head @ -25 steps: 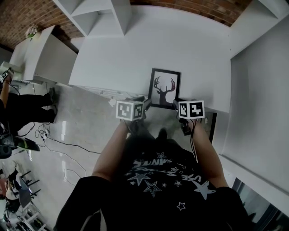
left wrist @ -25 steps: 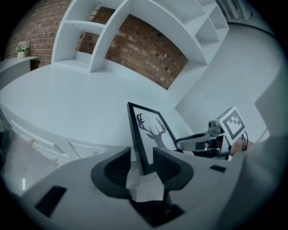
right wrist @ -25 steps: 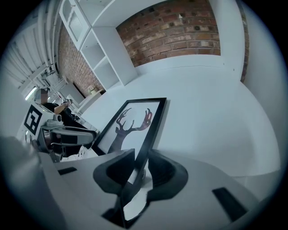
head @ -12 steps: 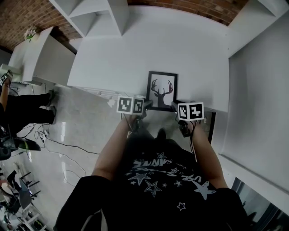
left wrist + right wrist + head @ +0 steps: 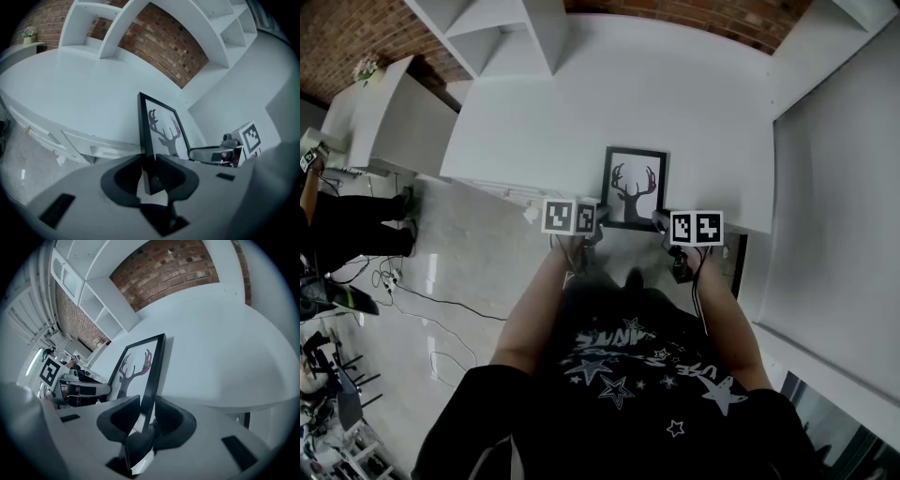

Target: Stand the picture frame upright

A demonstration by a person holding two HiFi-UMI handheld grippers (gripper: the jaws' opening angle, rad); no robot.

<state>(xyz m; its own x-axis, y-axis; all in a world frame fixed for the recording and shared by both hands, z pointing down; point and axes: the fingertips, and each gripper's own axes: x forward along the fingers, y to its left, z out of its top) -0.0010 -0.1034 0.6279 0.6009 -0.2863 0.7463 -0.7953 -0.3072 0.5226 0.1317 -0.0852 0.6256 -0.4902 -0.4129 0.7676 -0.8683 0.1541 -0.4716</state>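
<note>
Judging by the task, the step in hand is tipping the frame (image 5: 633, 187) up to standing with both sides held. It sits near the front edge of the white counter (image 5: 609, 84), with the deer print facing up toward the head view, so it seems to lean back rather than stand. Whether its lower edge rests on the counter cannot be told.

To do this well, the 2 hands should raise the top edge together at the same pace, so the frame does not twist. The lower edge should stay planted back from the counter's lip. The grip should hold until the frame settles on its own support, which no view shows.

The left tongs (image 5: 149, 161) have just been closing. They now clench the frame's left side rail, which runs up between the jaws, about half open. The right tongs (image 5: 147, 411) clench the right side rail in the same way, at much the same width.
</note>
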